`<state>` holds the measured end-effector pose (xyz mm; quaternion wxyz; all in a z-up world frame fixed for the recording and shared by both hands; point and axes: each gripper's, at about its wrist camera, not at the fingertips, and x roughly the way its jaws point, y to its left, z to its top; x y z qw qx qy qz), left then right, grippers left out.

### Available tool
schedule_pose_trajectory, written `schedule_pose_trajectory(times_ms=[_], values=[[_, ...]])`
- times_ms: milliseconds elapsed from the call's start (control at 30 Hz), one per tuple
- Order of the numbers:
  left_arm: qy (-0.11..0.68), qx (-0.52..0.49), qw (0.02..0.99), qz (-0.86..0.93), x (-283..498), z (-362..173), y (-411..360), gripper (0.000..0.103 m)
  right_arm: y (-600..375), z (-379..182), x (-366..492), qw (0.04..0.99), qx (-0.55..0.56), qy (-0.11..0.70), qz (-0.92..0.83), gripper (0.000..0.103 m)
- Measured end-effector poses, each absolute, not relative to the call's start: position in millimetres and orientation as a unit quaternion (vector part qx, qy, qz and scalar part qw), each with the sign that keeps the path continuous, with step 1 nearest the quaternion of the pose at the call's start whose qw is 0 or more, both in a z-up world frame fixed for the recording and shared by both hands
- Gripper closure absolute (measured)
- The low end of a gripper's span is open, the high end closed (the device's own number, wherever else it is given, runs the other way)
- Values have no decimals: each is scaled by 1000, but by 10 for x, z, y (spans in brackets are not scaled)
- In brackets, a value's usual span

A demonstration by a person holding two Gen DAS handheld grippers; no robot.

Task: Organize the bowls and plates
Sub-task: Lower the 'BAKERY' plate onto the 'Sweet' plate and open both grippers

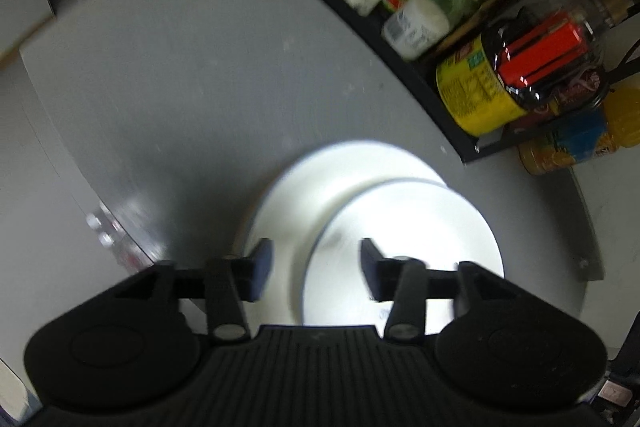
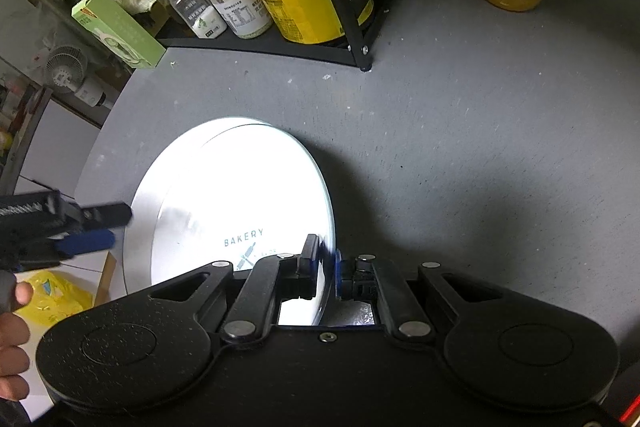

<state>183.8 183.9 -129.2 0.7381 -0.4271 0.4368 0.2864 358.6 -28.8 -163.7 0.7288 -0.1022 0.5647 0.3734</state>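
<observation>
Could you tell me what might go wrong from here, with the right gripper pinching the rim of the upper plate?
1. The right gripper pinches the upper plate only at its rim, so the plate could tilt or slip out.
2. The upper plate sits off-centre over the lower plate, which reaches the counter edge; a drag might push it off.
3. The open left gripper hangs close over both plates and could knock them.

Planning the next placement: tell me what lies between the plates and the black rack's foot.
Nothing but bare grey tabletop with a few pale specks; the right wrist view shows the stretch from the plates to the rack foot clearly.
</observation>
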Motion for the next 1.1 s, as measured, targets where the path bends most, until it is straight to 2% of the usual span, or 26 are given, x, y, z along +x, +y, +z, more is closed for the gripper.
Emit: schedule_pose_trajectory(times_ms=[67, 133, 233, 300, 1100], values=[[434, -417, 742, 297, 1839, -1275, 1849, 40, -264, -1654, 3580, 727, -111, 564, 375, 95], [440, -411, 736, 310, 1847, -1327, 1865, 39, -245, -1668, 3581, 725, -114, 566, 377, 94], [453, -415, 723, 315, 1836, -1452, 1881, 39, -236, -1690, 3586, 727, -118, 566, 371, 84], [459, -419, 718, 314, 1821, -1527, 1871, 39, -239, -1703, 3586, 728, -118, 566, 369, 82], [458, -414, 725, 306, 1704, -1680, 1967, 44, -234, -1706, 3413, 754, -99, 566, 319, 81]])
